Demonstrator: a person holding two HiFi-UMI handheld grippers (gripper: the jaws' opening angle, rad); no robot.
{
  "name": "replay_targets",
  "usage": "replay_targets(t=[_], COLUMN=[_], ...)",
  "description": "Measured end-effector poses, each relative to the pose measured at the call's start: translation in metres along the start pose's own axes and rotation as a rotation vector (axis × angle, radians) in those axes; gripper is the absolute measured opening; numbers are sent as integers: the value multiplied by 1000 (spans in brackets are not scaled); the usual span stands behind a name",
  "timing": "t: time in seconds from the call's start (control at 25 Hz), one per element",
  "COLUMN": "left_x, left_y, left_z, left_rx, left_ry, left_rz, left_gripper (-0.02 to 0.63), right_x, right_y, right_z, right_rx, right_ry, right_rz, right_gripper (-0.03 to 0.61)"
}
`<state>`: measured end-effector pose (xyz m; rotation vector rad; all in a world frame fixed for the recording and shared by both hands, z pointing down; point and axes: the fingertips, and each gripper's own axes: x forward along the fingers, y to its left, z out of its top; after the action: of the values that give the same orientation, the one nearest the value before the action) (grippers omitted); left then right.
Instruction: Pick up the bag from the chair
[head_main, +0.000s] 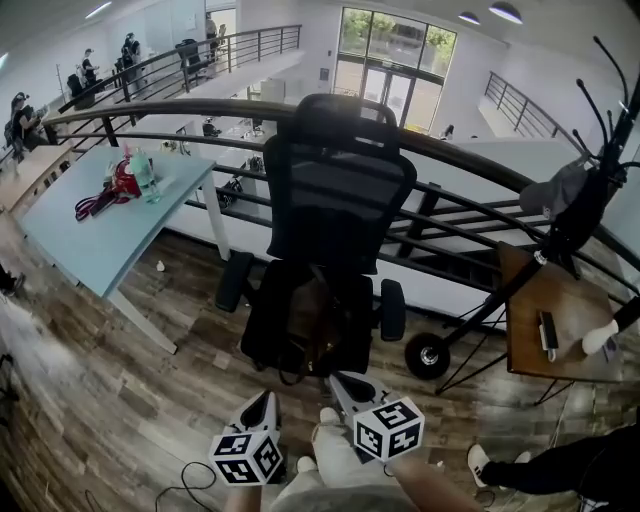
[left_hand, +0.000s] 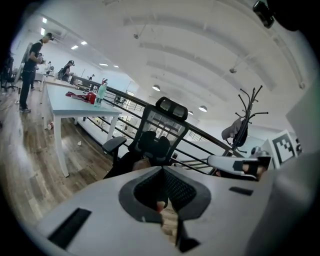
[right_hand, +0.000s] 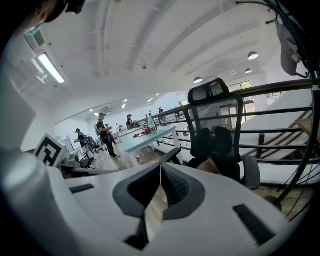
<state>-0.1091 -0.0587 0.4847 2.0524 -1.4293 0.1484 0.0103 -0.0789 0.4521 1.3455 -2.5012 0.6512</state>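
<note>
Two tongs sit low at the head view's bottom edge, side by side, each with its marker cube: left tongs (head_main: 268, 398), tips together, nothing between them; right tongs (head_main: 336, 379), likewise closed and empty. Both are near the chair's front edge and clear of the bag. One bag (head_main: 312, 325), brown, lying on the seat of the chair (head_main: 338, 190), about mid-seat, below the backrest. Chair black, mesh back, headrest, armrests either side, facing the tongs. One railing (head_main: 450, 150), dark, curved, behind the chair. One bench (head_main: 100, 240), pale blue, left of the chair, carrying a bottle (head_main: 143, 178) and a red strapped item (head_main: 122, 180). One coat stand (head_main: 580, 215), right, with a grey cap (head_main: 560, 190) hung on it.
</note>
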Motion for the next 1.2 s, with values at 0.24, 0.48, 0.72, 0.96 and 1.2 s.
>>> replay_targets(t=[0.24,0.48,0.72,0.96,1.2], left_x=[20,54,95,130,159], left_y=[14,24,37,52,78], left_z=[-1,-7,-5,-9,-22], left_rx=[-30,-38,-59,-77,-95], left_ry=[18,64,85,107,132], left_rz=[35,44,61,83,116], left_gripper=[3,3,3,3,3], right_x=[32,69,114,156,197], right_y=[-21,-49,-83,-116,-142], right_z=[-6,-9,-27,-53,-95], right_rx=[-3,-2,11,28,39], right_ry=[53,78,133,185,268], right_rz=[3,-1,1,4,4], right_gripper=[3,3,3,3,125])
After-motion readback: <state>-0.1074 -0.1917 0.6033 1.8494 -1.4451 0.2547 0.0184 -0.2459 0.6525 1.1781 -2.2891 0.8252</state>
